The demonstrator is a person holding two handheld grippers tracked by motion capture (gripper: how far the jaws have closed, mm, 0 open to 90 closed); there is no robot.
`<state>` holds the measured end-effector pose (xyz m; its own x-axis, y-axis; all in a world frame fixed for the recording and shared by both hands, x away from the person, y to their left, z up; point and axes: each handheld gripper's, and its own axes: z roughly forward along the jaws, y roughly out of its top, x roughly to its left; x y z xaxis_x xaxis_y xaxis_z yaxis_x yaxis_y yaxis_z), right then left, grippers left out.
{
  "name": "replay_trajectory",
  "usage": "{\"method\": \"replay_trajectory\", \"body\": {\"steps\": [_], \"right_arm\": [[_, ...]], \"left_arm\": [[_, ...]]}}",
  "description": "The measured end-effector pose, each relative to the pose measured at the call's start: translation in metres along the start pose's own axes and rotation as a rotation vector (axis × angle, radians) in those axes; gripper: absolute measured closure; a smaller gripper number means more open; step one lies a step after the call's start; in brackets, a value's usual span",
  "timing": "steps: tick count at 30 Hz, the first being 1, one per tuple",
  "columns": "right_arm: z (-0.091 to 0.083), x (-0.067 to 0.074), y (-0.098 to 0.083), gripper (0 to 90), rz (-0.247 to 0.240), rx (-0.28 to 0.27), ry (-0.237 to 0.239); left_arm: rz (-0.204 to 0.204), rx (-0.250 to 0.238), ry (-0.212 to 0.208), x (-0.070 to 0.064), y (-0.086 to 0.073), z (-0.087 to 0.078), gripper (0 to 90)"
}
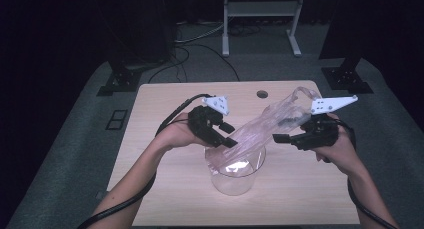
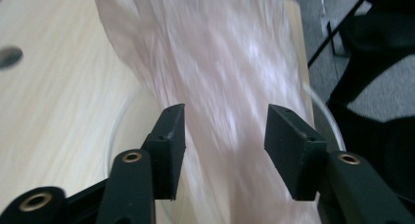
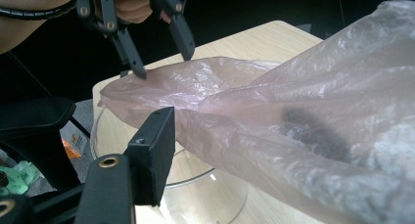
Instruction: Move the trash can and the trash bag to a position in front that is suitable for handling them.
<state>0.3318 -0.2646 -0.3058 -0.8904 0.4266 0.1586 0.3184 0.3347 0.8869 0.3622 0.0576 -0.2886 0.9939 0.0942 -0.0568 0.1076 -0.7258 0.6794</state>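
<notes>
With the right tool [image 1: 278, 138] clamped on the plastic bag [image 1: 270, 120] over the clear container [image 1: 235, 171], the left tool [image 1: 231, 134], jaws apart around the bag's end, likely must re-grip it.

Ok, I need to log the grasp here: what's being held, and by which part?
The right gripper seems to hold the plastic bag near its raised end; one jaw is hidden. The left gripper straddles its lower end, jaws open.

Thin crinkled glossy plastic bag [image 1: 260, 126], clear smooth plastic container [image 1: 235, 176], matt pale wood-grain tabletop [image 1: 165, 119], matt black claws
</notes>
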Motion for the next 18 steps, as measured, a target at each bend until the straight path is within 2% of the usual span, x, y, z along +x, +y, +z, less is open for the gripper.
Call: {"method": "replay_trajectory", "body": {"steps": [4, 6, 14, 18], "right_arm": [[0.0, 0.0, -0.002, 37.9, 0.001, 0.003, 0.002], [0.0, 0.0, -0.002, 37.8, 0.001, 0.003, 0.002], [-0.004, -0.002, -0.005, 37.4, 0.002, -0.011, -0.015], [-0.004, -0.002, -0.004, 37.4, 0.003, -0.014, -0.014]], "left_arm": [[0.007, 0.065, 0.013, -0.002, -0.011, 0.006, 47.1], [-0.001, 0.068, 0.014, 0.0, -0.013, 0.01, 47.1], [0.024, 0.108, 0.063, 0.01, -0.005, 0.033, 47.2], [0.02, 0.121, 0.059, 0.016, -0.003, 0.046, 46.9]]}}
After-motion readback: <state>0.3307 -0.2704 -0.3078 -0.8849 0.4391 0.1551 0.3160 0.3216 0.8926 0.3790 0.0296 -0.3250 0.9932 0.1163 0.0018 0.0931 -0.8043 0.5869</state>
